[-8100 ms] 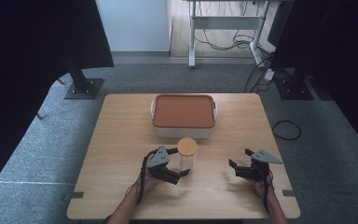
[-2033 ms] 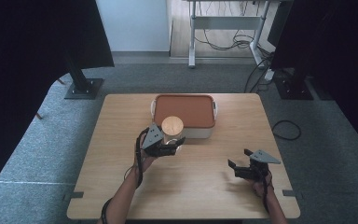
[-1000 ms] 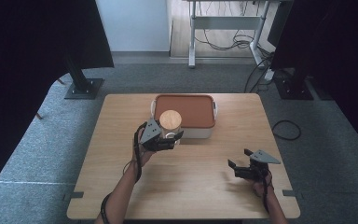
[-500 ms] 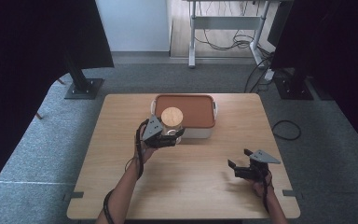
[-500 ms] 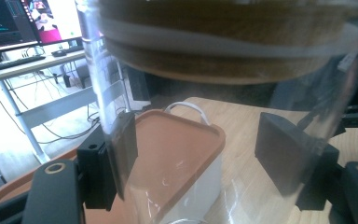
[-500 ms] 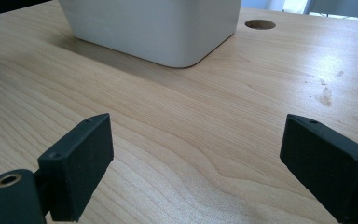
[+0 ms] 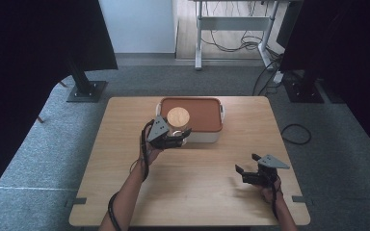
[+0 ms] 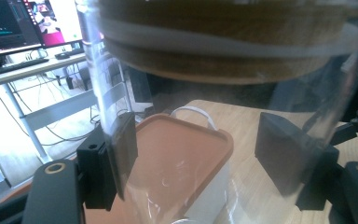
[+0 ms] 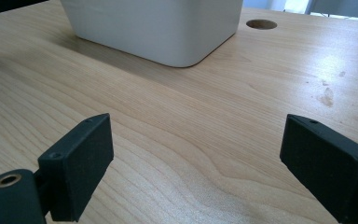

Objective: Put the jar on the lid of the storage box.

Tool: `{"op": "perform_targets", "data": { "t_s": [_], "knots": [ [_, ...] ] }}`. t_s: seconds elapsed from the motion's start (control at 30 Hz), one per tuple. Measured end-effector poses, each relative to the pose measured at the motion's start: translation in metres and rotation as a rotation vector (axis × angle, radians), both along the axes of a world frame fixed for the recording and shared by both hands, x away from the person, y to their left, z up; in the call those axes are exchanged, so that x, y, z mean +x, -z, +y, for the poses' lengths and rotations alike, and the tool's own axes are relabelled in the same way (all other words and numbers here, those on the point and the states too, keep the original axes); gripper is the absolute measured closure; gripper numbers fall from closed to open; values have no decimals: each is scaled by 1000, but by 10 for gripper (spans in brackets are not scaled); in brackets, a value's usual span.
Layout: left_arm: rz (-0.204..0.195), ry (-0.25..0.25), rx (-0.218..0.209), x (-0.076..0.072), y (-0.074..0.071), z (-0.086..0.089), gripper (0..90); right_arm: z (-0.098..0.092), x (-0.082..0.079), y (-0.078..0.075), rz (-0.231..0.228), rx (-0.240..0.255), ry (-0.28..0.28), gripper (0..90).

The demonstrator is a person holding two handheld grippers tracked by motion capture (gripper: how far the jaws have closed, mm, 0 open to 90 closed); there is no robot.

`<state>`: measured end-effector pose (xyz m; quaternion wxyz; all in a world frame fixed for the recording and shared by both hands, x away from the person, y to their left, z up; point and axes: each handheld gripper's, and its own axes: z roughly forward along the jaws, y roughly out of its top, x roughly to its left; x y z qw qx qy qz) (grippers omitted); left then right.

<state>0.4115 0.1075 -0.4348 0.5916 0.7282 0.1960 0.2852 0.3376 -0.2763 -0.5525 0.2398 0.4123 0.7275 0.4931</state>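
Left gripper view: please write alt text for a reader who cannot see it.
The left gripper is closed on a clear jar with a cork lid, held above a white box with an orange lid on a wooden table.

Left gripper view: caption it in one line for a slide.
Left gripper jaws clamp a clear cork-lidded jar above the orange-lidded white box.
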Motion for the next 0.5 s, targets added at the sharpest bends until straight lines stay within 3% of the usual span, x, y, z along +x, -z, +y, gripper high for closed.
{"op": "perform_targets", "data": {
  "t_s": [0.3,0.4,0.5],
  "knots": [
    [1,-7,-9,7,-1,-2,259,0,0,0,1,2,-1,93],
    [11,2,-31,9,-2,-3,259,0,0,0,1,3,-2,93],
    [4,-1,-21,11,-4,-5,259,0,0,0,3,4,-2,93]
  ]
}}
